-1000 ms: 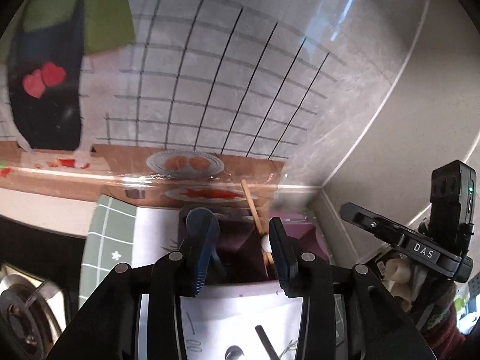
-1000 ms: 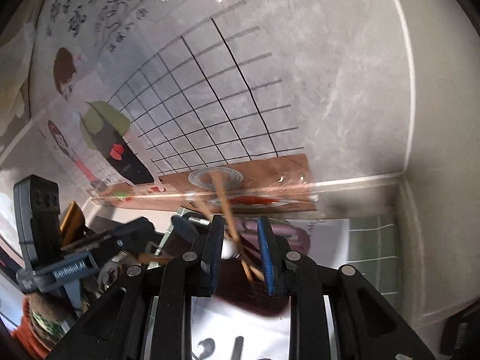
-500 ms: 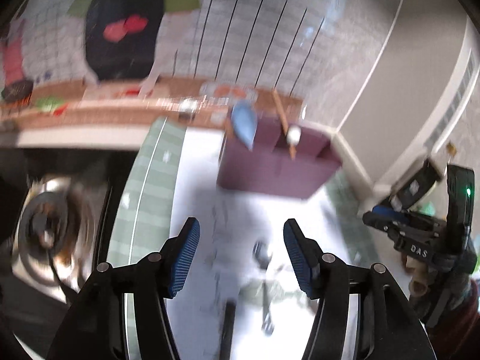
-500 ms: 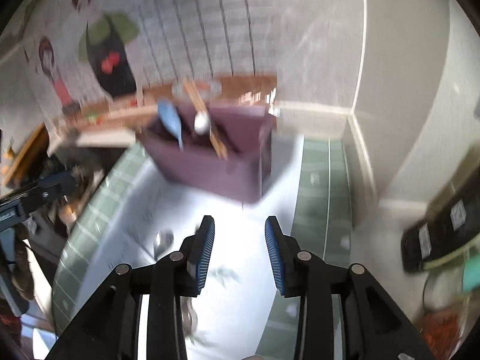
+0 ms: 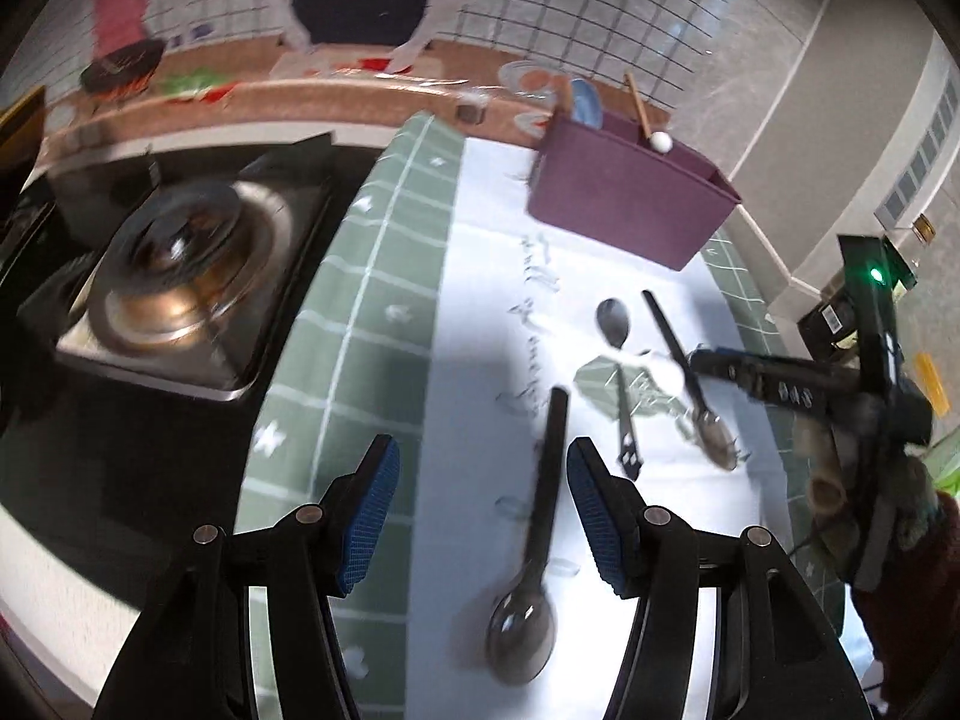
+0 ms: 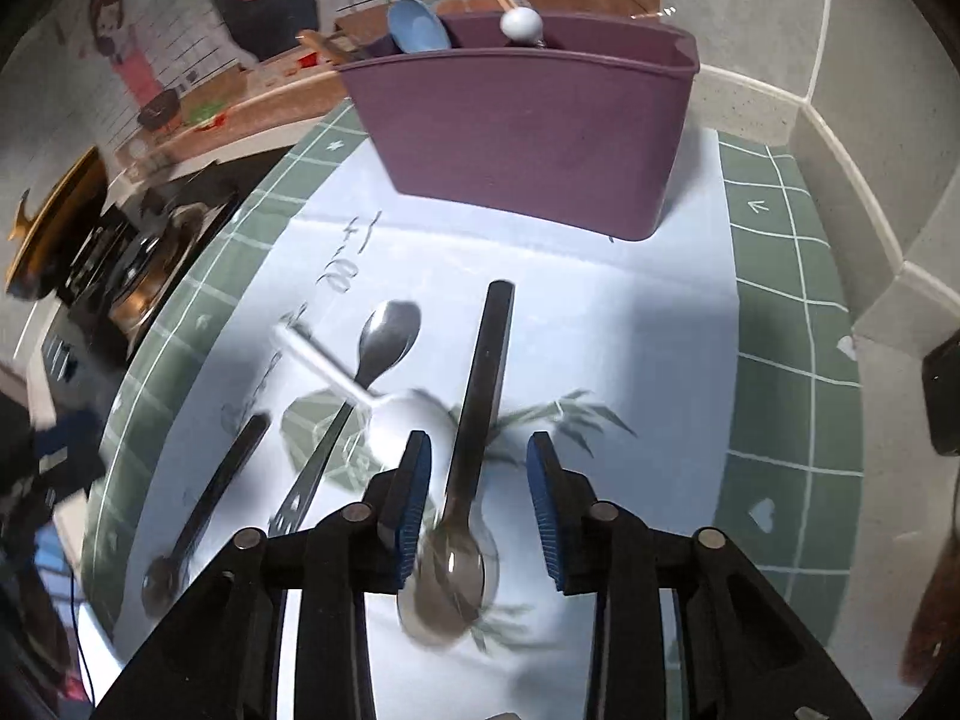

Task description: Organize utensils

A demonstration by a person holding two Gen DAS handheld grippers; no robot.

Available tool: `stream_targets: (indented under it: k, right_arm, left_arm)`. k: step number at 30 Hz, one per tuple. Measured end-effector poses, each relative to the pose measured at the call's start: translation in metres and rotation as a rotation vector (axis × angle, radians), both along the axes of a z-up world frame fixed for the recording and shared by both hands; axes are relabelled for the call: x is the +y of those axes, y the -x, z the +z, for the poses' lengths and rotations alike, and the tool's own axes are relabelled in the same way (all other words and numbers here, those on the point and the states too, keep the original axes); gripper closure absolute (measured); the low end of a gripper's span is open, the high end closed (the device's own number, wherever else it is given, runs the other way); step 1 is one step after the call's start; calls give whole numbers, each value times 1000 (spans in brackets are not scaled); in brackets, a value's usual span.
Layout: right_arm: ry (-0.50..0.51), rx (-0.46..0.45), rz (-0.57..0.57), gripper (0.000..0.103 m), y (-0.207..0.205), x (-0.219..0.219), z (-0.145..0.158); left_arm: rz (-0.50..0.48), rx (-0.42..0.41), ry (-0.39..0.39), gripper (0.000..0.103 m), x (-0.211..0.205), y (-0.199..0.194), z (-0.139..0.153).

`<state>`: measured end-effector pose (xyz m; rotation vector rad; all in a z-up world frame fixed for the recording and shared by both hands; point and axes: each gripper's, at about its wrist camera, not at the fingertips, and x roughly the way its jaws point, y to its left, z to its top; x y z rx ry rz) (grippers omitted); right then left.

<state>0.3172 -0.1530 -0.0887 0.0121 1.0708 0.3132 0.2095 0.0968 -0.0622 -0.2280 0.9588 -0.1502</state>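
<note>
A purple utensil holder (image 6: 528, 132) stands at the back of the white mat and holds a blue spoon (image 6: 417, 24), a wooden stick and a white-tipped utensil (image 6: 521, 23); it also shows in the left wrist view (image 5: 630, 198). Several utensils lie on the mat. My right gripper (image 6: 478, 504) is open, with a black-handled spoon (image 6: 480, 414) lying between its fingers. A white spoon (image 6: 384, 402) and a steel spoon (image 6: 384, 342) lie to its left. My left gripper (image 5: 480, 516) is open above another black-handled spoon (image 5: 537, 516).
A gas stove burner (image 5: 174, 276) sits left of the green grid mat (image 5: 360, 276). The tiled wall and a corner ledge (image 6: 840, 138) stand close behind the holder. The right gripper's body (image 5: 810, 378) shows at the right of the left wrist view.
Both grippers pulled back from the holder and tilted down toward the mat. Both opened wider. The wooden stick and white-tipped utensil stay in the holder.
</note>
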Motion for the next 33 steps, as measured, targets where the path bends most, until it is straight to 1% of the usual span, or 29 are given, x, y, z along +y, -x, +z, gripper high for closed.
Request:
stream_targets:
  k: [3,6,7,10,12,13,18,23,26,28,32,33]
  right_arm:
    - [3,3,-13,80,-9,5,-6]
    - [25,6,-12,81,-18,15,-11]
    - [33,-9,-14,81,-19,17,-11]
    - [56,-19,-5,82,-23,21,-11]
    - [68,-23,-7,90,-23,20,-11]
    - [61,-20,-4,90,-23,20,-11]
    - [8,-20,-36,91,-6,-7,-9]
    - [-107,-38,-60,91,32,-39,5]
    - [-149,-56,-61,91,57,-49,14]
    - [-158,-74,-63,91,72,-52,21]
    - [-158,-109,-68,91,88,-56,31]
    - [-163,-117,-66,91,92,-56,33]
  left_arm:
    - [-10,17,5,44,1,9,-5]
    - [-53,24,-29,41,-8,18,-8]
    - [-70,34,-43,41,-13,19,-9]
    - [-99,40,-60,41,-22,21,-9]
    - [-113,37,-63,41,-27,20,-8]
    - [-121,35,-65,41,-29,20,-7]
    - [-164,32,-70,36,-38,13,-7]
    - [-195,39,-105,36,-49,5,-15]
    - [-214,74,-125,37,-53,-4,-24]
    - [-233,98,-145,41,-56,-11,-29]
    - [-251,149,-161,66,-60,-24,-35]
    - [-250,161,-158,68,-60,-27,-36]
